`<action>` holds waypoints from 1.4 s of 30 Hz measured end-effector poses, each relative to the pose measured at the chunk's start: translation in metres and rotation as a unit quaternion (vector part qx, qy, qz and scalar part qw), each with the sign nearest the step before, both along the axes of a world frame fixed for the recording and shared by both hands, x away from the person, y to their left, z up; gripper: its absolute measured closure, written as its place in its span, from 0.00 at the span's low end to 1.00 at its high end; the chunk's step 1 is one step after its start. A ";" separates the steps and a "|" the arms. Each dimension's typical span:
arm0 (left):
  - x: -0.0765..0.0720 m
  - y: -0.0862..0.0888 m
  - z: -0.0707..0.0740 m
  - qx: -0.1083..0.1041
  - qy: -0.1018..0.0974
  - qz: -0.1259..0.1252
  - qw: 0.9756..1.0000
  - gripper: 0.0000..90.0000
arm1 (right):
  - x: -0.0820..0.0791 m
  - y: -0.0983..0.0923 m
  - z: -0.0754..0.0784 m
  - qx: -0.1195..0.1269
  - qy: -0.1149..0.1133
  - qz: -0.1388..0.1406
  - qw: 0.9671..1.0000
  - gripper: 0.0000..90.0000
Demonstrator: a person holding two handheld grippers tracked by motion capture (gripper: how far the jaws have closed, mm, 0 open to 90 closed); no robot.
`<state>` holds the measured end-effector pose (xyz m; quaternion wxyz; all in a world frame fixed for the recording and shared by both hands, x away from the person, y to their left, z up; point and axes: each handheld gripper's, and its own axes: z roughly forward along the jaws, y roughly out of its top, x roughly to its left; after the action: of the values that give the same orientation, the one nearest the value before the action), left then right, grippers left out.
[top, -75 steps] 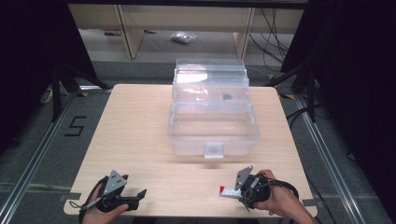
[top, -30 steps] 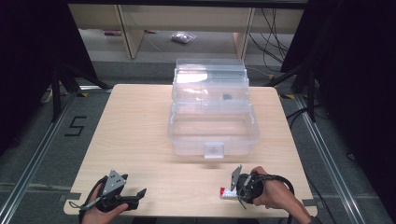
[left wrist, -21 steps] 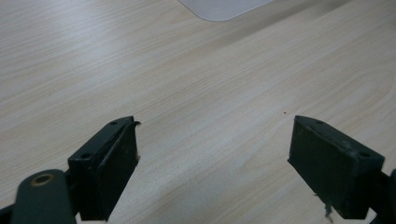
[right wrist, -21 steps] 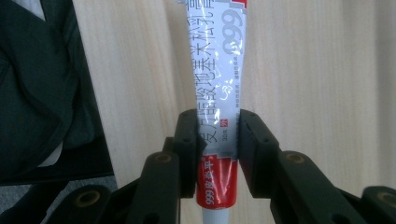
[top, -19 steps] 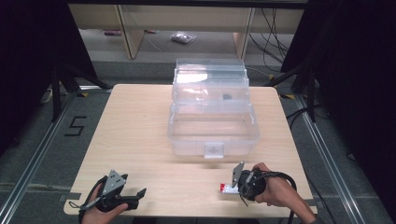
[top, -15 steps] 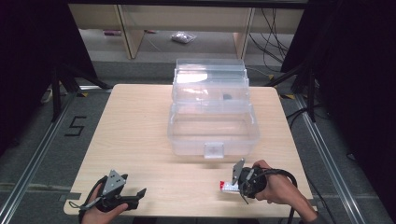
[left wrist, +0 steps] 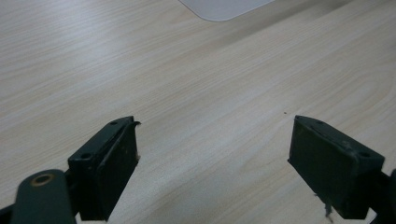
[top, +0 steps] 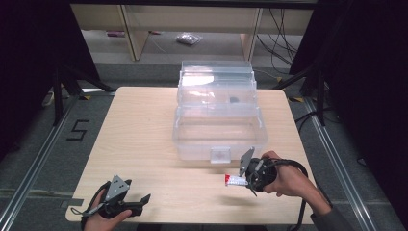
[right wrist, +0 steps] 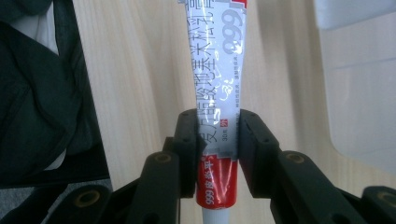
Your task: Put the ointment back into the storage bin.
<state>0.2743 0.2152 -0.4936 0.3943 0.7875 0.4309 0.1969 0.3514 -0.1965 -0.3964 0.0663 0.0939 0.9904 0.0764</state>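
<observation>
Your right gripper (top: pixel 240 179) sat near the table's (top: pixel 144 130) front right corner, just in front of the clear plastic box (top: pixel 219 130). Its 2 jaws were pinching a red and white tube (top: pixel 234 180). In the right gripper view the tube (right wrist: pixel 217 93) ran straight up between the jaws (right wrist: pixel 217 154), clamped close to its red end, with the white printed part reaching away past the tips. The digits 999 were readable on it, along with printed characters too small to make out. In the high view the tube stuck out leftward from your gripper, with its shadow on the wood below it; I could not tell whether it touched the table.

Your left gripper (top: pixel 139 199) rested at the front left corner of the table, well apart from the tube and the box. Its jaws were spread wide with nothing between them; in the left gripper view (left wrist: pixel 212 163) bare wood lay between the 2 pads, and a pale rounded corner (left wrist: pixel 224 7) showed at the top edge.

The box stood open at mid table, its lid raised at the back.
</observation>
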 end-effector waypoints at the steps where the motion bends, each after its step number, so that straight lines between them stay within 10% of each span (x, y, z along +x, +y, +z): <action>1: 0.000 0.002 0.001 0.014 0.003 -0.008 1.000 0.17 | 0.002 0.001 0.002 0.003 0.000 0.006 1.000 0.79; 23: 0.000 0.003 0.001 0.012 0.001 -0.005 1.000 0.17 | 0.035 0.001 0.064 0.024 -0.015 -0.001 1.000 0.79; 42: 0.000 0.002 0.001 0.012 0.000 -0.006 1.000 0.17 | 0.078 0.001 0.067 0.007 -0.012 -0.030 0.999 0.79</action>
<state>0.2741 0.2173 -0.4923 0.3860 0.7946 0.4240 0.1997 0.4293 -0.1955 -0.3295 0.0798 0.1231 0.9857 0.0829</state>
